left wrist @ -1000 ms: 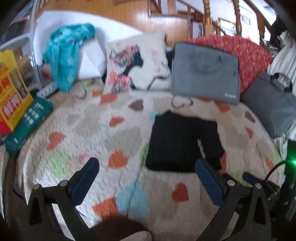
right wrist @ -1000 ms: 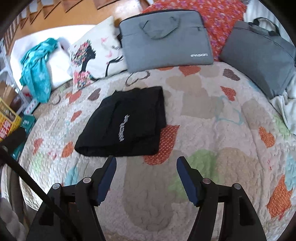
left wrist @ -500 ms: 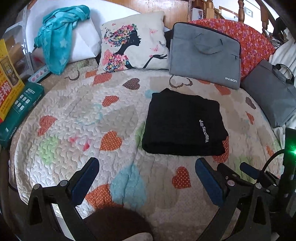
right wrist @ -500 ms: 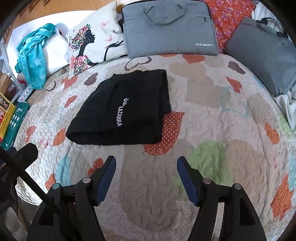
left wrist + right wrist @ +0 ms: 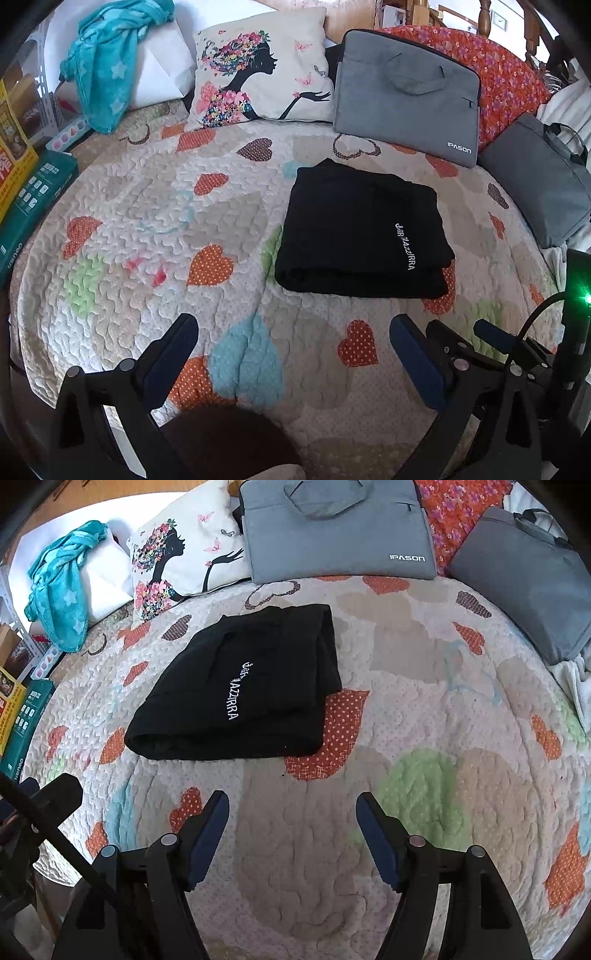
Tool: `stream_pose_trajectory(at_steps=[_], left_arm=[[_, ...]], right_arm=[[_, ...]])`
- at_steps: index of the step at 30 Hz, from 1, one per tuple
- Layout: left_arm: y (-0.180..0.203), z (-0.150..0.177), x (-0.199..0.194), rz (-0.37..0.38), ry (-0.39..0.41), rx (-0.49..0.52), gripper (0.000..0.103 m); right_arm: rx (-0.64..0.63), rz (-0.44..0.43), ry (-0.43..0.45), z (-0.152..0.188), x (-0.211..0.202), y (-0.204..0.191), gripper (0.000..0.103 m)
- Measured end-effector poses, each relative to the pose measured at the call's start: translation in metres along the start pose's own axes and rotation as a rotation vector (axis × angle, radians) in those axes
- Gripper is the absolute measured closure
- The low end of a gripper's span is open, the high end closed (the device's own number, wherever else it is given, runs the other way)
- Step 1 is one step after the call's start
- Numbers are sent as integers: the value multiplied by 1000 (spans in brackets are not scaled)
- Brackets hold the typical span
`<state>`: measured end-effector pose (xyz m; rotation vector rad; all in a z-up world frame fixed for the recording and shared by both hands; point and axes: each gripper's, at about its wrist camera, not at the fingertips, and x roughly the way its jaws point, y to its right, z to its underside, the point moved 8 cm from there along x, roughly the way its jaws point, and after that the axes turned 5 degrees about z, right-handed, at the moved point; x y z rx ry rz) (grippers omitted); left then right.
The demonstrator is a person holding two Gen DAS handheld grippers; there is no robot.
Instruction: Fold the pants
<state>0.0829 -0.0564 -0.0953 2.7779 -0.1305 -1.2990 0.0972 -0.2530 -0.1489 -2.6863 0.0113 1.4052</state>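
The black pants (image 5: 360,230) lie folded into a compact rectangle on the heart-patterned quilt (image 5: 147,221), white lettering on top. They also show in the right wrist view (image 5: 243,686). My left gripper (image 5: 293,334) is open and empty, hovering above the quilt in front of the pants. My right gripper (image 5: 291,808) is open and empty, in front of and right of the pants. Neither touches the pants.
A printed pillow (image 5: 258,70), a grey laptop bag (image 5: 402,92), a red floral cushion (image 5: 509,81) and a second grey bag (image 5: 539,184) line the back. A teal cloth (image 5: 107,62) and boxes (image 5: 26,192) sit at the left edge.
Both grippers have tilted down and drawn nearer the quilt, so the pants sit lower and larger in view. The pants have not moved. Both grippers stay open.
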Motion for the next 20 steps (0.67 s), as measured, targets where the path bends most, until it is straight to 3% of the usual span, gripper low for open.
stream_pose_trajectory(at_steps=[20], left_arm=[[-6,11,15,27,-71,-29,0]], right_arm=[[-49,-3,-32,7,11,-13,22]])
